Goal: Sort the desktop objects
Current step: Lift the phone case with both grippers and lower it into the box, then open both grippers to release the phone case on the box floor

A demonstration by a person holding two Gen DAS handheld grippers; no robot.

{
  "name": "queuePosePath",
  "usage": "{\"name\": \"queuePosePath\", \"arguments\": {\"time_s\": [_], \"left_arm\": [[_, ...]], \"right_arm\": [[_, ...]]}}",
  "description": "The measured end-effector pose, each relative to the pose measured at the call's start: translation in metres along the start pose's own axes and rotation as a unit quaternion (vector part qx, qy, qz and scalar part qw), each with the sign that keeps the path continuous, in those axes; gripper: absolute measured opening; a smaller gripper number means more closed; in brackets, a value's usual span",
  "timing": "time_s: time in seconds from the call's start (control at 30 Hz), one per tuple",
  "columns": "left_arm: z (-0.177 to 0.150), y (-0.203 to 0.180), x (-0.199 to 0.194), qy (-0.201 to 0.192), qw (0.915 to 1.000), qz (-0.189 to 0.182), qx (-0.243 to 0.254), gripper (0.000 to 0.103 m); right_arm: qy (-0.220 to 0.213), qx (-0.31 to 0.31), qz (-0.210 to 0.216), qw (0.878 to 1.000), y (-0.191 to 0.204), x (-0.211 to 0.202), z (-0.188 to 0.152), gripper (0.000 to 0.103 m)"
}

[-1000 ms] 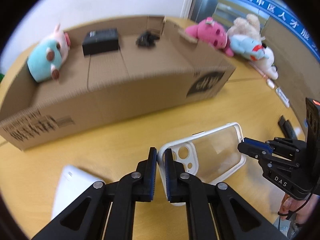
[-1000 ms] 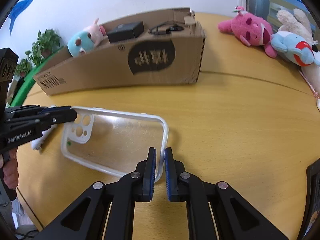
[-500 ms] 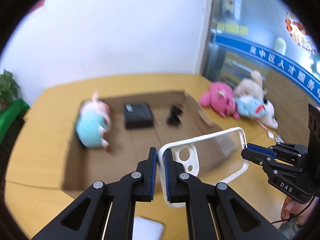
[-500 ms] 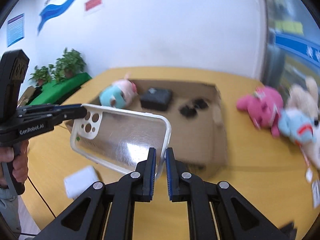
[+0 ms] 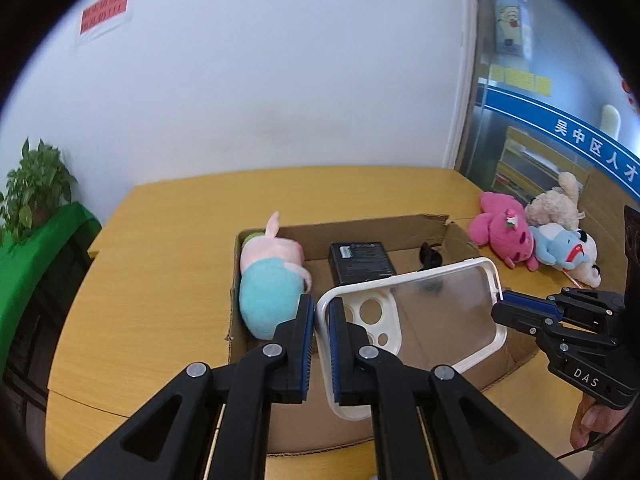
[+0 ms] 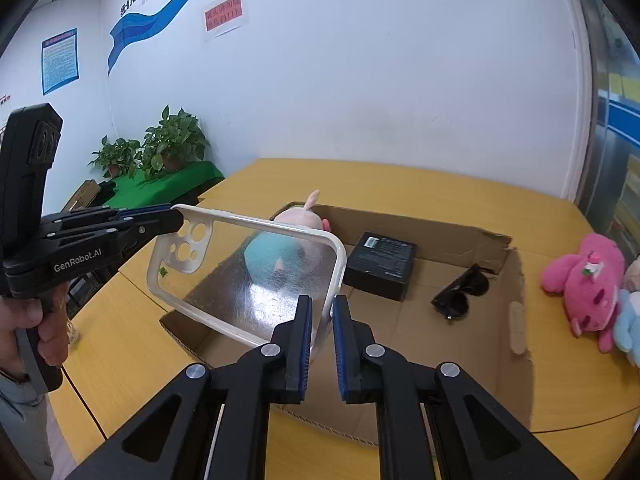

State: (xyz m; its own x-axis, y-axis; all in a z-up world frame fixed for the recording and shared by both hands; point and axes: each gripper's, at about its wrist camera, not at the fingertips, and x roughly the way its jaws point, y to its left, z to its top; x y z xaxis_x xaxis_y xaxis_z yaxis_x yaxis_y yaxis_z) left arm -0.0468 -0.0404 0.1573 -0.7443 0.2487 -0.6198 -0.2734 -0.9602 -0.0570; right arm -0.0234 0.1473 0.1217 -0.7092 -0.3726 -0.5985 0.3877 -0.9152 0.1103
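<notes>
Clear white-rimmed plastic phone case (image 5: 436, 312) hangs over the open brown cardboard box (image 6: 516, 320), each thin rim pinched by left hand-held gripper (image 5: 322, 320) and right hand-held gripper (image 6: 322, 320); uneven release could twist it onto the tabletop (image 5: 160, 240).

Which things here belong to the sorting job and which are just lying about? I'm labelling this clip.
Job:
phone case, clamped at opposite ends by left gripper and right gripper
cardboard box holding plush pig, black box, sunglasses
pink plush, other plush toys on table

Lying about:
potted plants
</notes>
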Motion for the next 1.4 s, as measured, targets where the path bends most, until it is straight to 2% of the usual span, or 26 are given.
{"name": "queuePosePath", "arguments": {"time_s": [0.2,0.27,0.47,0.6,0.67,0.83,0.97,1.1,1.17,1.23,1.27,1.4], "left_arm": [[-0.01,0.026,0.041,0.041,0.999,0.007,-0.012,0.006],[-0.014,0.031,0.053,0.05,0.9987,0.007,-0.009,0.006],[-0.029,0.042,0.102,0.118,0.9927,0.022,0.005,0.006],[-0.04,0.043,0.129,0.164,0.9855,0.041,0.008,0.006],[-0.044,0.042,0.14,0.184,0.9809,0.062,0.017,0.007],[-0.058,0.042,0.164,0.239,0.9646,0.105,0.04,0.008],[-0.059,0.037,0.168,0.252,0.9574,0.13,0.052,0.009],[-0.062,0.031,0.17,0.261,0.9507,0.149,0.075,0.009],[-0.062,0.029,0.17,0.263,0.95,0.151,0.074,0.01],[-0.061,0.03,0.167,0.261,0.9524,0.144,0.062,0.01],[-0.059,0.031,0.164,0.256,0.9548,0.142,0.054,0.01],[-0.048,0.024,0.119,0.181,0.972,0.142,0.047,0.011]], "right_arm": [[0.029,0.014,0.009,0.999,0.0,0.046,0.001,0.011],[0.048,0.021,0.013,0.999,-0.001,0.065,-0.004,0.011],[0.115,0.059,0.035,0.991,-0.007,0.126,-0.028,0.012],[0.165,0.093,0.046,0.981,-0.016,0.162,-0.044,0.017],[0.188,0.099,0.049,0.976,-0.014,0.174,-0.051,0.018],[0.244,0.091,0.045,0.965,-0.003,0.204,-0.069,0.018],[0.253,0.091,0.04,0.962,-0.002,0.211,-0.068,0.019],[0.256,0.088,0.036,0.962,0.001,0.214,-0.065,0.024],[0.255,0.083,0.034,0.963,0.004,0.214,-0.063,0.027],[0.251,0.091,0.038,0.963,0.002,0.211,-0.063,0.033],[0.247,0.097,0.044,0.963,0.001,0.209,-0.062,0.04],[0.216,0.093,0.032,0.972,0.002,0.187,-0.056,0.056]]}}
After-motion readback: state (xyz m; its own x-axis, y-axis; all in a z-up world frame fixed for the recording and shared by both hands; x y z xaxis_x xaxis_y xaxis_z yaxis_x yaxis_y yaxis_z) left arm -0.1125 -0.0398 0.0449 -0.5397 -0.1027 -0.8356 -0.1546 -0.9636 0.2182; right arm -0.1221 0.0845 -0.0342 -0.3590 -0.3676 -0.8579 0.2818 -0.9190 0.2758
